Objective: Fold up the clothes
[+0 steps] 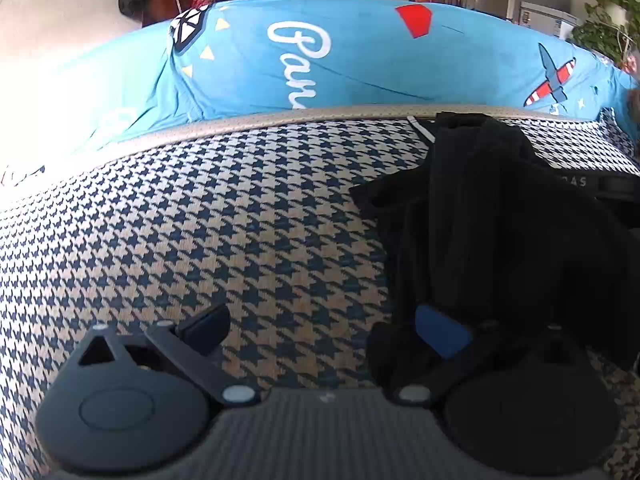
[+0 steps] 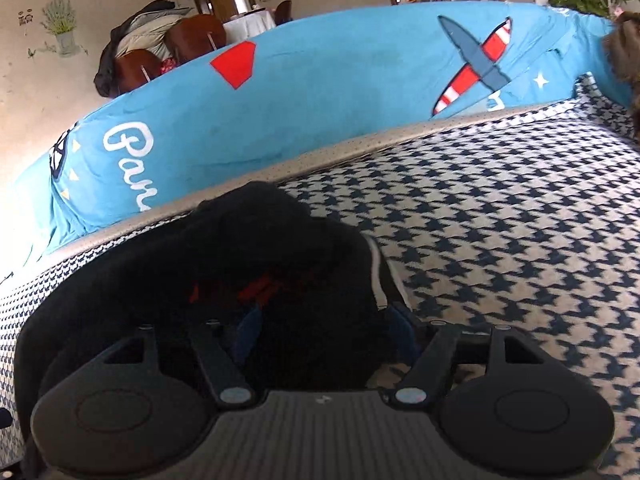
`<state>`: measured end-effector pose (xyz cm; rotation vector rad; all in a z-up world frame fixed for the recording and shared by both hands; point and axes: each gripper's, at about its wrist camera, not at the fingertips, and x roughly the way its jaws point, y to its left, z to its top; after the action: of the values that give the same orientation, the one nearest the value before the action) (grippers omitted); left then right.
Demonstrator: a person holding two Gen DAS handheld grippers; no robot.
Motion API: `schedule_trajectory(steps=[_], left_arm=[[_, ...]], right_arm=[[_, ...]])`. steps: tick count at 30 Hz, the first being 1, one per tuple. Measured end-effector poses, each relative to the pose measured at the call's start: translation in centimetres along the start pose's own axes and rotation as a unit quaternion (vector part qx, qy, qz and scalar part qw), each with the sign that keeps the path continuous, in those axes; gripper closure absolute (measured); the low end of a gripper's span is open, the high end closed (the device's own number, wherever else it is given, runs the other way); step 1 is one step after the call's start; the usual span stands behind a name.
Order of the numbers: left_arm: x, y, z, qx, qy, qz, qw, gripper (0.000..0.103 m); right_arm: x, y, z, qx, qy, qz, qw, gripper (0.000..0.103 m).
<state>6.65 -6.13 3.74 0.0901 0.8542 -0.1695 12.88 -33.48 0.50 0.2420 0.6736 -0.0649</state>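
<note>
- A black garment (image 1: 500, 216) lies bunched on the houndstooth cover (image 1: 240, 220).
- The left gripper (image 1: 324, 328) gapes wide, garment at its two o'clock, over one finger.
- The right gripper (image 2: 324, 332) stands part open astride the garment (image 2: 260, 280); grip unclear.

My left gripper (image 1: 324, 330) points forward and down, its jaws spread wide. The left finger (image 1: 206, 326) stands bare; the blue pad of the other finger (image 1: 440, 330) lies against dark cloth without pinching it. My right gripper (image 2: 324, 330) tilts down too, jaws about half apart, with black cloth bunched between them. Its pads are mostly hidden in the folds, so I cannot tell whether they press.
</note>
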Motion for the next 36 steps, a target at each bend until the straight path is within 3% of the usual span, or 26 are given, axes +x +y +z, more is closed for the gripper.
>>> schedule_trajectory(steps=[1, 2, 3, 8, 13, 18, 25, 28, 31, 34, 35, 36], left_arm=[[0.0, 0.2, 0.0, -0.004, 0.000, 0.001, 1.0000, 0.000], [0.0, 0.5, 0.1, -0.007, 0.000, 0.003, 1.0000, 0.000], [-0.1, 0.7, 0.1, -0.010, -0.002, 0.005, 0.9999, 0.000], [-0.6, 2.1, 0.6, -0.025, -0.014, 0.024, 0.9993, 0.000], [-1.4, 3.7, 1.3, -0.052, -0.034, 0.044, 0.9971, 0.000], [-2.7, 5.7, 2.2, -0.079, -0.060, 0.068, 0.9928, 0.000], [-4.4, 9.0, 3.1, -0.125, -0.092, 0.097, 0.9831, 0.000], [-4.6, 10.0, 3.1, -0.141, -0.092, 0.098, 0.9809, 0.000], [-4.6, 10.2, 2.9, -0.141, -0.088, 0.096, 0.9814, 0.000], [-4.6, 10.2, 2.7, -0.139, -0.084, 0.093, 0.9823, 0.000], [-4.5, 10.1, 2.7, -0.138, -0.083, 0.090, 0.9828, 0.000], [-4.4, 9.9, 2.7, -0.137, -0.082, 0.088, 0.9833, 0.000]], right_arm=[[0.3, 0.3, 0.0, -0.008, -0.004, -0.002, 1.000, 0.052], [0.5, 0.5, 0.0, -0.015, -0.008, -0.005, 1.000, 0.075], [0.8, 0.8, 0.0, -0.021, -0.005, -0.006, 1.000, 0.087], [0.4, 1.7, 0.6, -0.015, -0.020, 0.005, 1.000, 0.093], [-2.9, 3.5, 2.0, -0.003, -0.075, 0.080, 0.994, 0.094], [-5.6, 7.1, 2.1, -0.029, -0.099, 0.177, 0.979, 0.097], [-8.2, 13.6, -0.4, -0.119, -0.078, 0.283, 0.949, 0.099], [-8.8, 14.7, -1.5, -0.142, -0.074, 0.279, 0.947, 0.099], [-8.7, 14.0, -1.6, -0.142, -0.079, 0.232, 0.959, 0.098], [-7.8, 11.8, -0.6, -0.114, -0.080, 0.172, 0.975, 0.091], [-7.6, 11.0, -0.2, -0.104, -0.079, 0.152, 0.980, 0.084], [-7.3, 10.0, 0.2, -0.090, -0.080, 0.132, 0.984, 0.071]])
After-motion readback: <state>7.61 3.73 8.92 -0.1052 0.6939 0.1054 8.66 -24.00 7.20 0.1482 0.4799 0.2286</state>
